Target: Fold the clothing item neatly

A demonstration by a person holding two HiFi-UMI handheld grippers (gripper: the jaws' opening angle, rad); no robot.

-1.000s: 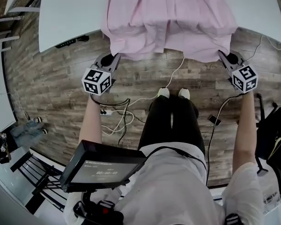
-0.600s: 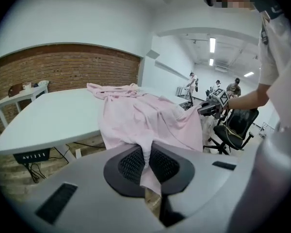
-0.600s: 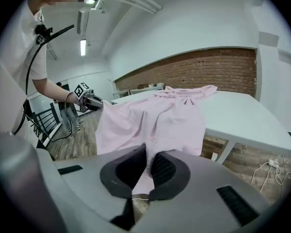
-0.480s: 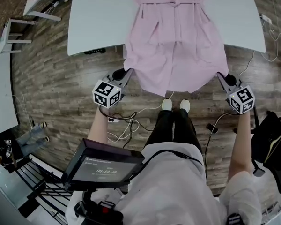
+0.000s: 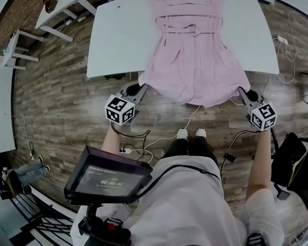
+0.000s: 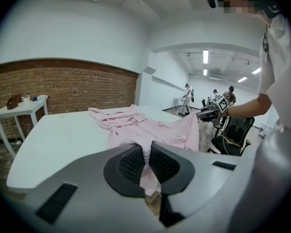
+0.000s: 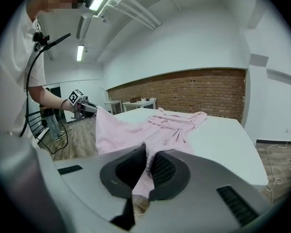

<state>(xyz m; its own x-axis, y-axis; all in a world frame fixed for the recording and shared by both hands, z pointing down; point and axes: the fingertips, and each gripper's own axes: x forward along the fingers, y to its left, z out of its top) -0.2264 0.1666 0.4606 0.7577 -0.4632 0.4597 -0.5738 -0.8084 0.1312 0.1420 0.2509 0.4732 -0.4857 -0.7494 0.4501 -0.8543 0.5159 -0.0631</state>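
Left hand-held gripper (image 5: 140, 88) and right hand-held gripper (image 5: 242, 91) clamp the dress (image 5: 195, 60) hem beyond the worktop's (image 5: 118, 45) near edge; those thin pinches may slip.

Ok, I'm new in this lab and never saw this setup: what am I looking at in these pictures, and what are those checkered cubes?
There is no robot. A person holds a two-jaw hand tool in each hand: the left gripper and the right gripper. The marked cubes are parts of those tools. One picture comes from a camera on the person's head, looking down. The other two come from cameras riding on the grippers, looking along their jaws. A pink garment lies spread on a white table, its lower edge past the near side. Each gripper is shut on one bottom corner, holding the hem stretched between them.
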